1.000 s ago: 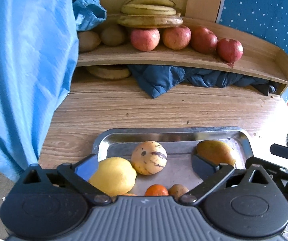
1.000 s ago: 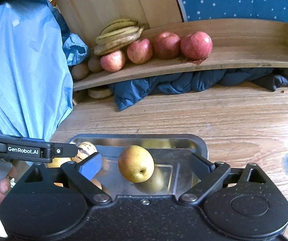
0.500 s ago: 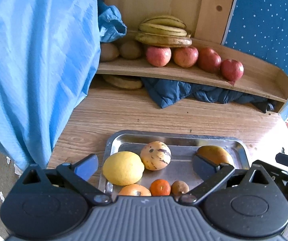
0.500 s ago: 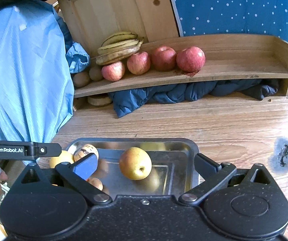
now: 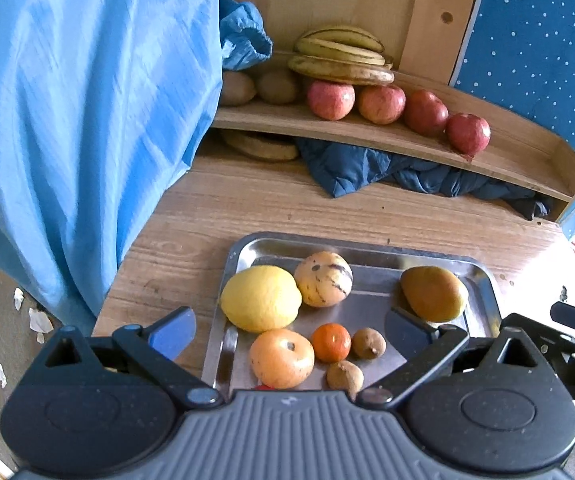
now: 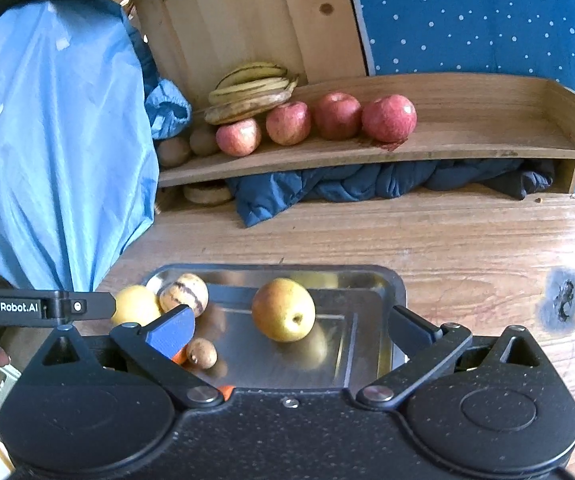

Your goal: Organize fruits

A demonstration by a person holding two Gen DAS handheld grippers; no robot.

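Observation:
A steel tray (image 5: 367,246) on the wooden table holds a big yellow lemon (image 5: 261,298), a striped pale melon (image 5: 323,279), a brown-yellow pear (image 5: 433,293), an orange fruit (image 5: 282,357), a small tangerine (image 5: 330,342) and two small brown fruits (image 5: 368,343). My left gripper (image 5: 287,330) is open and empty above the tray's near edge. My right gripper (image 6: 289,330) is open and empty, with the pear (image 6: 283,309) between its fingers but apart from them. The tray (image 6: 391,280) shows there too.
A wooden shelf (image 5: 407,142) at the back carries bananas (image 5: 341,56), several red apples (image 5: 383,104) and kiwis (image 5: 277,86). A dark blue cloth (image 5: 387,170) lies under it. A light blue sheet (image 5: 79,120) hangs at the left. A dark burn mark (image 6: 563,298) is on the table at the right.
Both grippers have pulled back and risen from the tray, so more fruit and more of the shelf shows. Both have stayed open. No fruit has moved.

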